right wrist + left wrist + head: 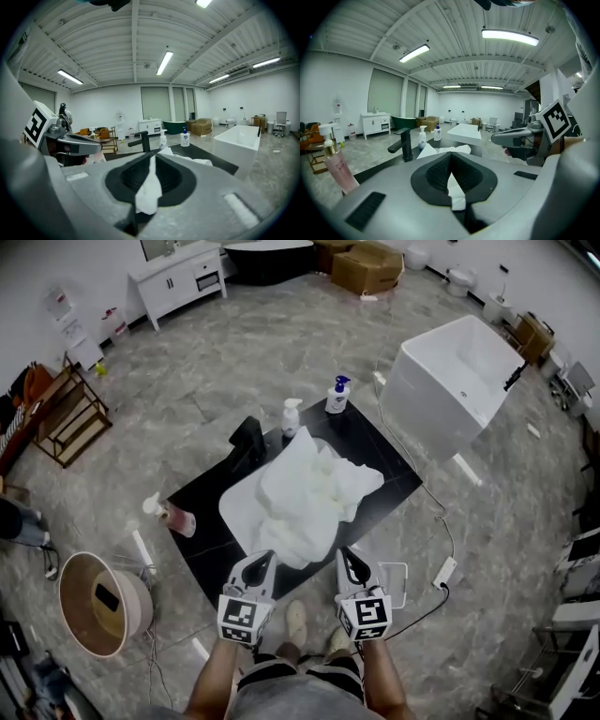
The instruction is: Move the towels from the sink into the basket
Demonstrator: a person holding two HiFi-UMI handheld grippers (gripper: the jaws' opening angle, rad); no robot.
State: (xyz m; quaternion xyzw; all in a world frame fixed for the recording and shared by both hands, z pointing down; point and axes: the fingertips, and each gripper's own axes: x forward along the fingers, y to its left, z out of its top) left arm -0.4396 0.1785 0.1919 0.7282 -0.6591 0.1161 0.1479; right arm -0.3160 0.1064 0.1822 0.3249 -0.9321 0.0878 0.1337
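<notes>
Crumpled white towel (305, 498), both claws clamped

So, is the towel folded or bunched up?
Bunched up: the towel lies crumpled over the sink, left gripper and right gripper pinching its near edge.

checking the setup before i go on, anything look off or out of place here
Only the towel: it lies in a crumpled heap spilling past the sink onto the black counter, with the left tool and right tool pinching its near edge. The bottles stand upright; nothing looks spilled or broken.
</notes>
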